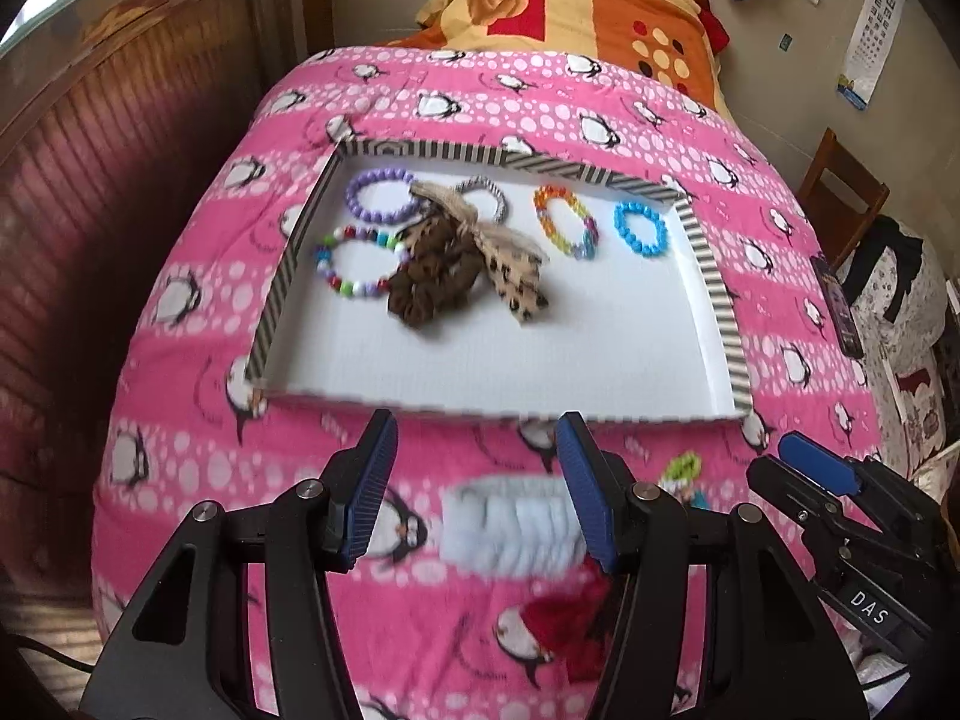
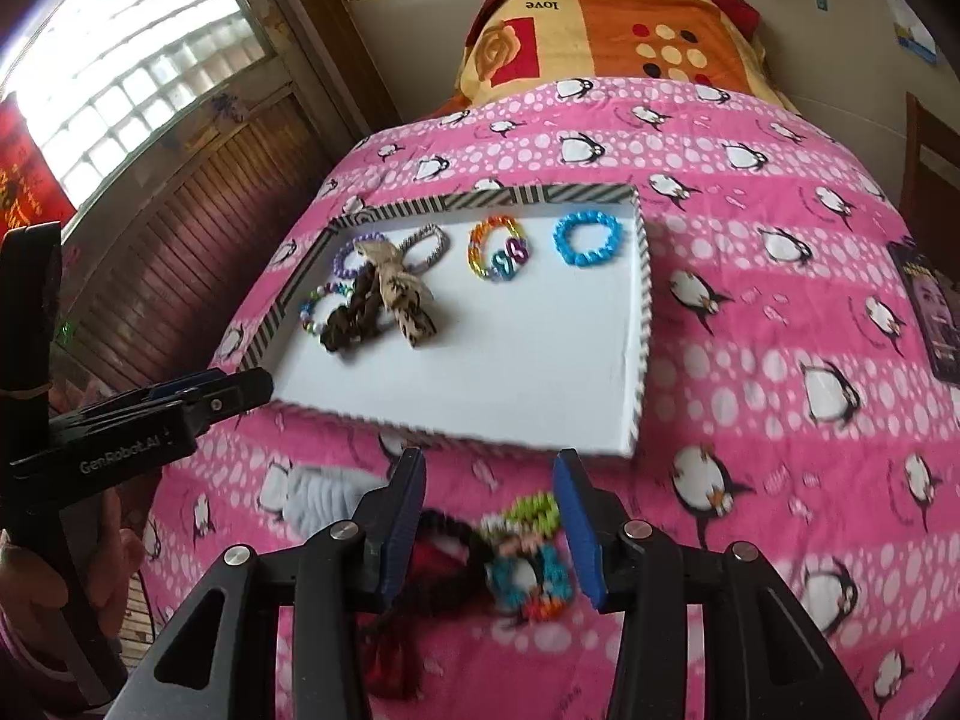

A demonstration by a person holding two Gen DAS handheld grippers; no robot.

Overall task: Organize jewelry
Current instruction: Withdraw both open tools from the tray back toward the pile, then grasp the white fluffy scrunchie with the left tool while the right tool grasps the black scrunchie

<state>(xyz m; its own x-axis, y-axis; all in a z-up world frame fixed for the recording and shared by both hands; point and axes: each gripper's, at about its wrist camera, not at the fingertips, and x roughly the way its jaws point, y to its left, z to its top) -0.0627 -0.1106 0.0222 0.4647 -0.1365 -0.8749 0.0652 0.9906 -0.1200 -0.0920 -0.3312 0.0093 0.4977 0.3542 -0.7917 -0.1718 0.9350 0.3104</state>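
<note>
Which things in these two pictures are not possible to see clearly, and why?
- Left wrist view: white scrunchie blurred by motion; red item blurred and partly behind the left tool.
- Right wrist view: small pile of bracelets blurred, count unclear; dark braided piece partly behind the right tool.
- Both views: grey hair tie in the tray partly covered by the leopard scrunchie.

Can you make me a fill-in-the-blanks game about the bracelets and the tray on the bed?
1. The tray lies on a pink blanket printed with ____.
2. The bracelet nearest the tray's right wall is ____.
3. The leopard-print scrunchie lies ____ the tray.
4. The white scrunchie on the blanket shows between the fingers of the ____ gripper.

Missing words: penguins; blue; inside; left
</note>
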